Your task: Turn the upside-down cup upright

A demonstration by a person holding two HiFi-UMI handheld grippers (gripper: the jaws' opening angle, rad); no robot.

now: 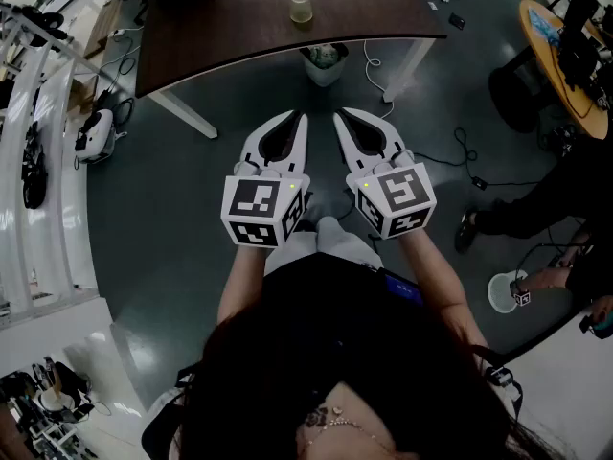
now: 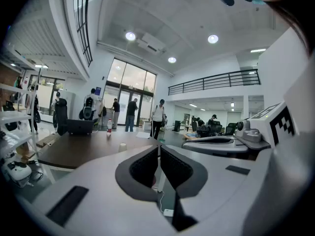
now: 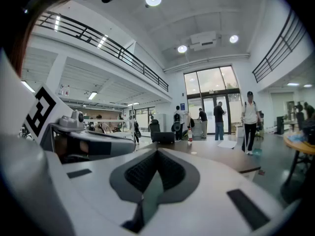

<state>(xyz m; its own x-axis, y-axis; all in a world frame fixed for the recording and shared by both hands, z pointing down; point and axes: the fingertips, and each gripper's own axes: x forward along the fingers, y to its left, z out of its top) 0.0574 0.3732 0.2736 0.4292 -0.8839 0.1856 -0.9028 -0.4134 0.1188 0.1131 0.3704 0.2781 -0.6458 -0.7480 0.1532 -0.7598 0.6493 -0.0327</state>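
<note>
A pale cup (image 1: 301,8) stands upside down on the dark brown table (image 1: 220,36), far ahead of both grippers. It also shows small in the left gripper view as the cup (image 2: 122,147) on the tabletop. My left gripper (image 1: 304,116) and right gripper (image 1: 337,115) are held side by side over the floor, well short of the table, pointing at it. The left gripper (image 2: 159,147) is shut with nothing between its jaws. The right gripper (image 3: 157,151) is shut and empty too.
A bin (image 1: 326,62) sits under the table's near edge, with cables (image 1: 378,75) on the floor beside a white table leg. A bottle (image 2: 109,127) and a dark monitor (image 2: 79,127) stand on the table. A seated person (image 1: 565,199) and a round table (image 1: 565,60) are at the right.
</note>
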